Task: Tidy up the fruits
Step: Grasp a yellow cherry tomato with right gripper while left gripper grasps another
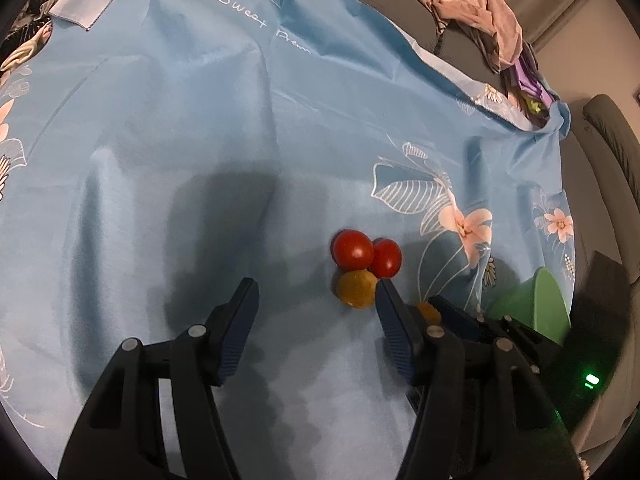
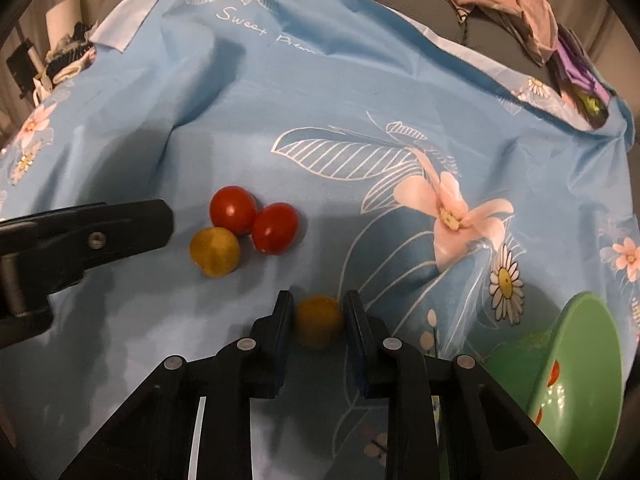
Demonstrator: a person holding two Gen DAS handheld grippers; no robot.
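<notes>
The right gripper (image 2: 316, 326) is pinching a yellow cherry tomato (image 2: 318, 321) between its jaws, low against the blue flowered cloth (image 2: 320, 92), with the pads pressing on both sides. Probably this is the pick before a carry to the green bowl (image 2: 592, 380), which is sitting just to the right and already showing red fruit inside.

The left gripper (image 1: 316, 304) is hovering with its jaws apart and empty over bare cloth. Its right finger (image 1: 390, 304) is lying just beside a cluster of three: two red tomatoes (image 1: 353, 249) touching each other and a second yellow tomato (image 1: 355, 288) against them. They are awaiting sorting.
</notes>
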